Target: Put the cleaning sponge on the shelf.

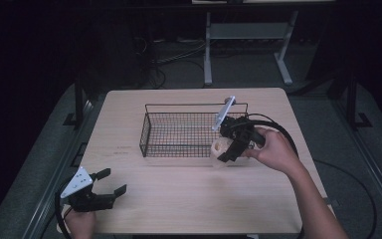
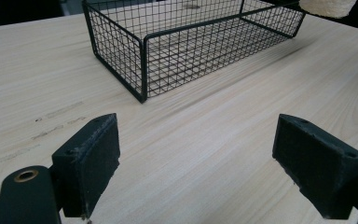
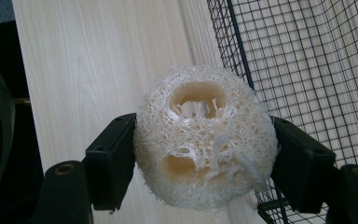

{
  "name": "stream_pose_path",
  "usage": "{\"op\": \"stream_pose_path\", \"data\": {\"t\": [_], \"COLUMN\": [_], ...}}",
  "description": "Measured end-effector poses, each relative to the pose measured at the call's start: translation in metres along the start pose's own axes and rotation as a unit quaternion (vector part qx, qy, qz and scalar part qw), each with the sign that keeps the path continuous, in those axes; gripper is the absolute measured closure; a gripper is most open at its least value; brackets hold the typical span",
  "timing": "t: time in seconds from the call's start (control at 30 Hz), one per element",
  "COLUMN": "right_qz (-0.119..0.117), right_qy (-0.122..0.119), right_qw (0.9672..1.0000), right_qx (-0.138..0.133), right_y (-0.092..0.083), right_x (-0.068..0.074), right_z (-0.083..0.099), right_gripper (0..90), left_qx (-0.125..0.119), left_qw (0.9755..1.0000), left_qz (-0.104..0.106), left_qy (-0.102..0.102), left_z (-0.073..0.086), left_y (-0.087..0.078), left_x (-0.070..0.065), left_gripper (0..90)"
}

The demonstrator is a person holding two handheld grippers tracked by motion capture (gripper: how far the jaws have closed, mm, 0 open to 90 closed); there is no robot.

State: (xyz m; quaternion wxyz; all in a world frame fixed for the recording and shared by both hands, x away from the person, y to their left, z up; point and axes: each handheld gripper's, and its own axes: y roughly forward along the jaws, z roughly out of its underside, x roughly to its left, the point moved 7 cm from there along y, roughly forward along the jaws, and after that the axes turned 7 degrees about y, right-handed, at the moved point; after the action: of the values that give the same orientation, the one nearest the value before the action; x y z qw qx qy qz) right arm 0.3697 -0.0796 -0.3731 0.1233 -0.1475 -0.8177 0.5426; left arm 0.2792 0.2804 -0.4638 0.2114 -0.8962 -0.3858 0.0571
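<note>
Right gripper [image 3: 205, 154], nearest in its own view: both pads pressed against opposite flanks of a pale loofah sponge [image 3: 204, 140], held clear of the tabletop, cut face with its hollow chambers turned toward the camera. Just beyond the right-hand pad: the near wall of a black wire-mesh basket [image 3: 307, 70], nothing lying in it. Seen from above: loofah sponge [image 1: 221, 147] at the basket's near right corner, still outside the rim [image 1: 179, 156], the right hand [image 1: 271, 149] behind the gripper.

Judged step: carrying the sponge over the rim and into the basket. Advisable: lifting until the lower fibres clear the top wire, moving inward past the wall, lowering close to the mesh floor before parting the pads; light, springy material, likely to bounce or snag on wire if dropped from height.

Left gripper [image 1: 110, 181], near the table's front left corner: jaws standing wide apart, nothing between the pads [image 2: 93, 163], well apart from the basket [image 2: 144, 70].

Surface: light wood-grain tabletop [image 1: 189, 209], matt, faintly marked. Farther off: dim room, grey floor, cables, white metal frame legs [image 1: 208, 55].
</note>
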Motion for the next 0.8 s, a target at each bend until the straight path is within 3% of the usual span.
{"op": "stream_pose_path", "data": {"t": [0.8], "right_qz": [0.001], "right_qy": [0.015], "right_qw": [0.9999], "right_qx": [-0.003], "right_y": [-0.007], "right_x": [-0.017], "right_z": [-0.009], "right_gripper": [28.7], "left_qx": [-0.002], "left_qw": [1.0000], "left_qz": [0.000], "left_qy": [0.000], "left_z": [0.000], "left_y": [-0.001], "left_x": [0.001], "left_gripper": [13.7]}}
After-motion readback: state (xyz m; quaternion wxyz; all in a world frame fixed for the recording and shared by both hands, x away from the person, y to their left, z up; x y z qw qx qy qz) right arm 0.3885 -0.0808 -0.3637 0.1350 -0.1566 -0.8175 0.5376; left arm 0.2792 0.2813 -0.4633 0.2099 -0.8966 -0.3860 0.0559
